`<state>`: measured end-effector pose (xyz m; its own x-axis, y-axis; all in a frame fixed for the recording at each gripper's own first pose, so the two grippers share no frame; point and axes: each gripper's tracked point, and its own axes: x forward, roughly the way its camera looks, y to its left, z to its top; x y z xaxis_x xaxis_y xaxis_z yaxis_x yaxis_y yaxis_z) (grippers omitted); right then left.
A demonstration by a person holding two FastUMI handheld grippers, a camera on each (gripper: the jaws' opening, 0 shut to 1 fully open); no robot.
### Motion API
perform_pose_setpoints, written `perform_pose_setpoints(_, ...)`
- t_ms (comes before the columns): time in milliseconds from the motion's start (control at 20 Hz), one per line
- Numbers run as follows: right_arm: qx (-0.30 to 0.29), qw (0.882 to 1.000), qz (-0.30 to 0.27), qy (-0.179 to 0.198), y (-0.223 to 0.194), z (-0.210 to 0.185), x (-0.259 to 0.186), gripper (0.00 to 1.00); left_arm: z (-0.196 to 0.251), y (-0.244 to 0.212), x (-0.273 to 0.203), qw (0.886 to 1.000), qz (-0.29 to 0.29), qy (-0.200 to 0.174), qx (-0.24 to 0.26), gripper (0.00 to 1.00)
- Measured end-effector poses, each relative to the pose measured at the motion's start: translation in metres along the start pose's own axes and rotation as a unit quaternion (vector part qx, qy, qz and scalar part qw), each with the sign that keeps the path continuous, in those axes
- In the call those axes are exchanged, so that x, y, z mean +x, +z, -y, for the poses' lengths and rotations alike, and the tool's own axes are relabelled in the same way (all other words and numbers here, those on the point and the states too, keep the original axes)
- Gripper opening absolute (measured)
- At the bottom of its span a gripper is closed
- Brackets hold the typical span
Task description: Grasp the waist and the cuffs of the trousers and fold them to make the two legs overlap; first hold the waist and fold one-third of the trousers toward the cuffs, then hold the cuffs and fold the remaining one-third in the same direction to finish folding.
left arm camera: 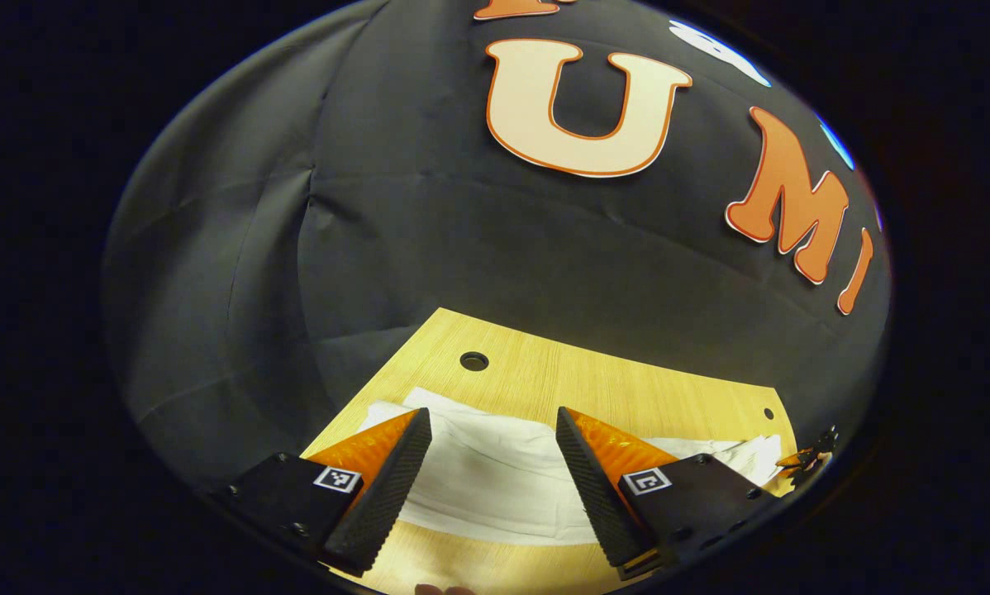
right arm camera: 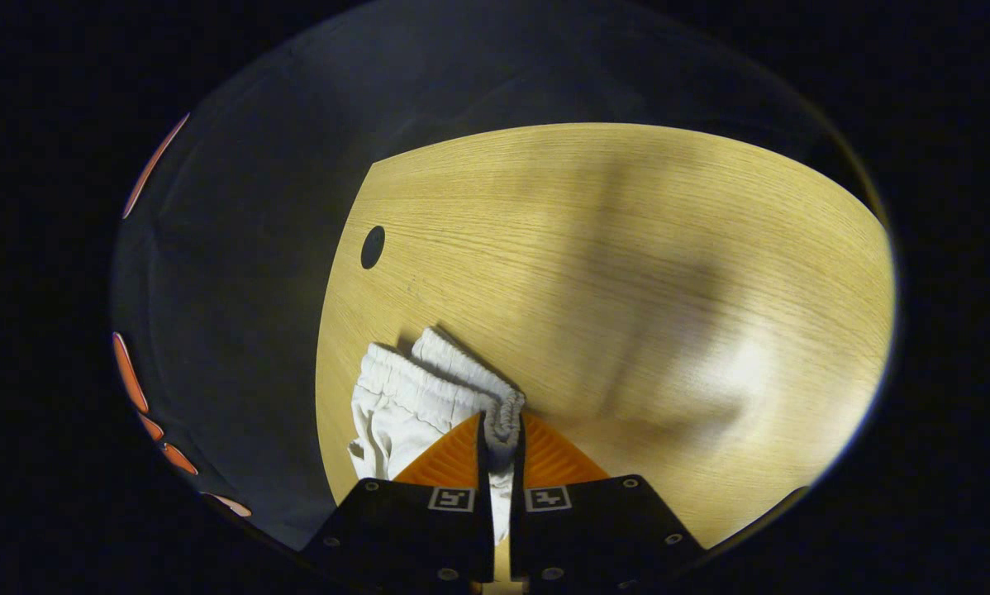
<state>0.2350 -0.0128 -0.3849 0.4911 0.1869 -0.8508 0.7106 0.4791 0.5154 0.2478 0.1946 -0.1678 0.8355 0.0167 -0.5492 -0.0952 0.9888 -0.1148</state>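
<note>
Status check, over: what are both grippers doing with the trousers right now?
Left gripper open, above the white trousers on the table. Right gripper shut on the elastic waistband. Nothing in the way.

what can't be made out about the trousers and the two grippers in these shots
- Left gripper view: the trousers are partly covered by the open left gripper; which end lies there is unclear.
- Left gripper view: a small object at the table's right corner is too small and cut off to identify.
- Right gripper view: the right gripper is shut on the elastic waistband; its body hides the rest of the trousers.
</note>
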Motion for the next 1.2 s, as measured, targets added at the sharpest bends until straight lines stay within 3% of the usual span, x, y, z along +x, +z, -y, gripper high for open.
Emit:
perform_pose_setpoints(200,-0.033,0.999,0.029,0.032,0.002,-0.027,-0.024,0.05,-0.001,0.003,-0.002,1.000,0.006,-0.007,-0.020,0.99)
perform_pose_setpoints(400,-0.080,0.993,0.054,0.073,0.003,-0.077,-0.075,0.05,-0.002,0.005,-0.001,0.999,0.016,-0.010,-0.036,0.99)
perform_pose_setpoints(600,-0.163,0.975,0.087,0.120,-0.021,-0.139,-0.122,0.08,-0.002,0.006,-0.001,0.999,0.006,-0.025,-0.039,0.99)
perform_pose_setpoints(700,-0.194,0.966,0.094,0.146,-0.037,-0.168,-0.143,0.04,-0.001,0.004,0.001,0.999,-0.003,-0.036,-0.039,1.00)
perform_pose_setpoints(900,-0.236,0.950,0.085,0.187,-0.044,-0.176,-0.141,0.04,0.001,0.006,0.003,0.997,-0.006,-0.055,-0.049,0.99)
perform_pose_setpoints(1100,-0.300,0.931,0.083,0.193,-0.031,-0.170,-0.141,0.04,0.001,0.009,0.003,0.996,0.004,-0.072,-0.051,0.96)
perform_pose_setpoints(1200,-0.322,0.923,0.074,0.197,-0.032,-0.171,-0.142,0.04,0.001,0.009,0.003,0.995,0.006,-0.085,-0.053,0.99)
